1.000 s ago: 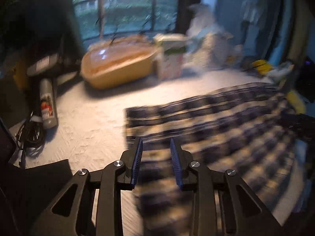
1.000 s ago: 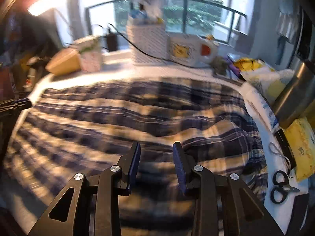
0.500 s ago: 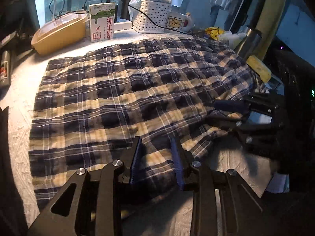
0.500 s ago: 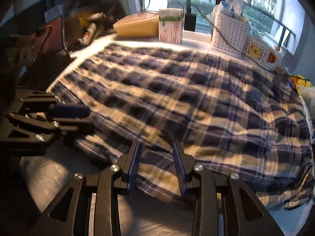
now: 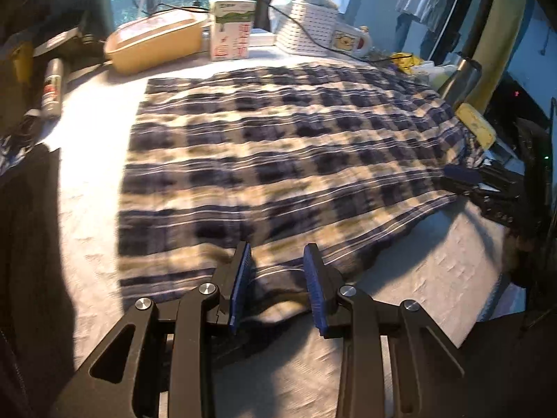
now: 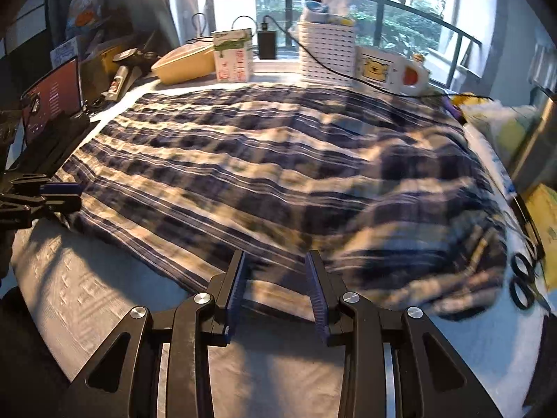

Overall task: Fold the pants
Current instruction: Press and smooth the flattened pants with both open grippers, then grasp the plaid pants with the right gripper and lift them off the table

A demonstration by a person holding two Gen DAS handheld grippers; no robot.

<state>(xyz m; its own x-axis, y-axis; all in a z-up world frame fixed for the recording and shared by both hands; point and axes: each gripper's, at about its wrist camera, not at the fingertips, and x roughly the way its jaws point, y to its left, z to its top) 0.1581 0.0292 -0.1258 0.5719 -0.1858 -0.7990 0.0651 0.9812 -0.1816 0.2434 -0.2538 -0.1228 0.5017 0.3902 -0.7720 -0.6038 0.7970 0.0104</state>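
The blue-and-cream plaid pants (image 5: 278, 160) lie spread flat on the white tablecloth (image 5: 435, 278); they fill the right wrist view (image 6: 278, 174) too. My left gripper (image 5: 278, 257) is open, its jaws astride the near hem at the left end. My right gripper (image 6: 275, 268) is open over the near hem toward the bunched waist end. Each gripper shows in the other's view, the right one (image 5: 487, 181) at the cloth's right edge, the left one (image 6: 41, 198) at the left edge.
Along the back edge stand a yellow lidded box (image 5: 156, 41), a milk carton (image 5: 231, 31), a white slotted basket (image 6: 327, 52) and a printed white container (image 6: 390, 69). Scissors (image 6: 522, 278) lie at the right. A laptop (image 6: 52, 101) stands at the left.
Both grippers have swung back to face the pants squarely and drawn to the near hem. The jaws stay open. The pants lie as before.
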